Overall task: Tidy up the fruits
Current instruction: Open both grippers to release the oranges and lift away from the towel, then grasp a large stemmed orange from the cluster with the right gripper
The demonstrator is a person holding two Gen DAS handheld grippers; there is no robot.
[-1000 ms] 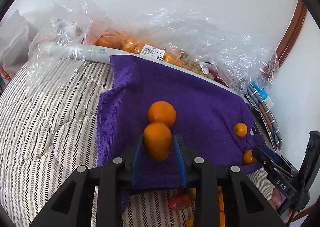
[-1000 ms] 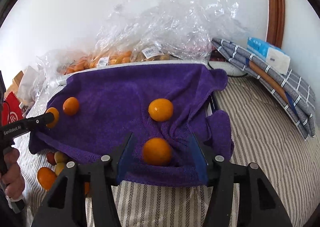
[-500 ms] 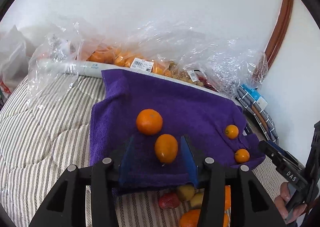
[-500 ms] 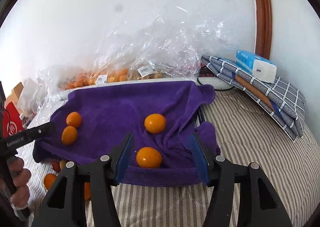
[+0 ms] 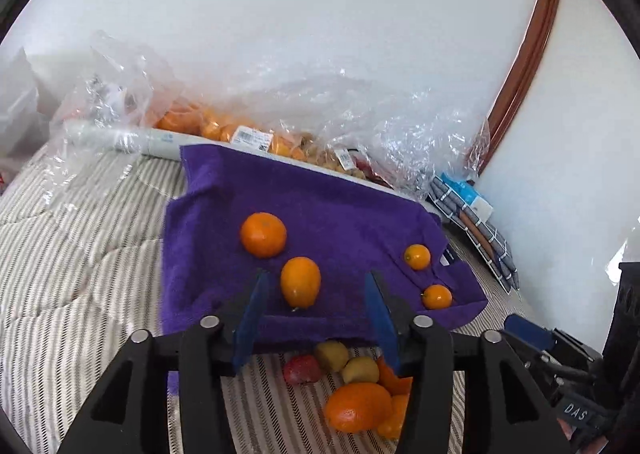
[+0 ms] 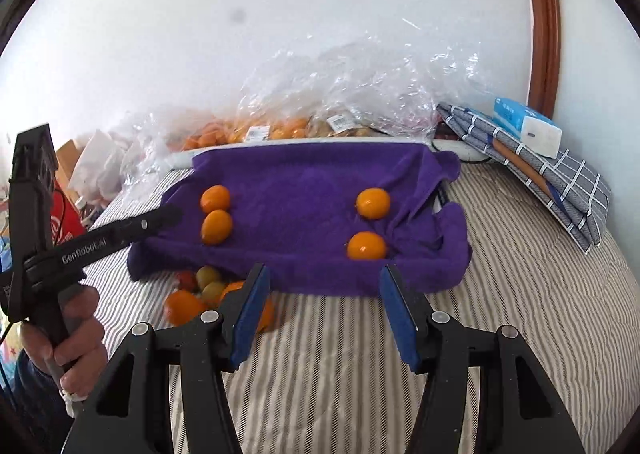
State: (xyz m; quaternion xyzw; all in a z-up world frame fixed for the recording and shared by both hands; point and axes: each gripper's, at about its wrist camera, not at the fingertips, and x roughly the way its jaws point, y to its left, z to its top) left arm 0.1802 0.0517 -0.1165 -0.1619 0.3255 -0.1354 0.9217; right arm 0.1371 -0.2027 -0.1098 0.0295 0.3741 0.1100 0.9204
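Observation:
A purple towel [image 5: 340, 213] [image 6: 304, 181] lies on the striped bed. Several oranges rest on it: a pair on its left [image 5: 263, 234] [image 5: 300, 282], also in the right wrist view [image 6: 215, 197] [image 6: 216, 226], and a pair on its right [image 6: 373, 203] [image 6: 366, 246] [image 5: 417, 256] [image 5: 436, 296]. My left gripper [image 5: 314, 312] is open and empty, just behind the oval orange. My right gripper [image 6: 324, 310] is open and empty, short of the towel's front edge. A pile of mixed fruit [image 5: 348, 386] [image 6: 204, 290] lies on the bed before the towel.
Clear plastic bags of fruit [image 6: 320, 109] line the wall behind the towel. A folded checked cloth [image 6: 560, 177] with a tissue pack [image 6: 528, 125] sits at the right. The striped bedcover [image 6: 520, 294] spreads around. A red box [image 6: 68, 213] is at far left.
My left gripper opened, let go of the oval orange on the towel and drew back. My right gripper, open throughout, drew back from the orange it bracketed.

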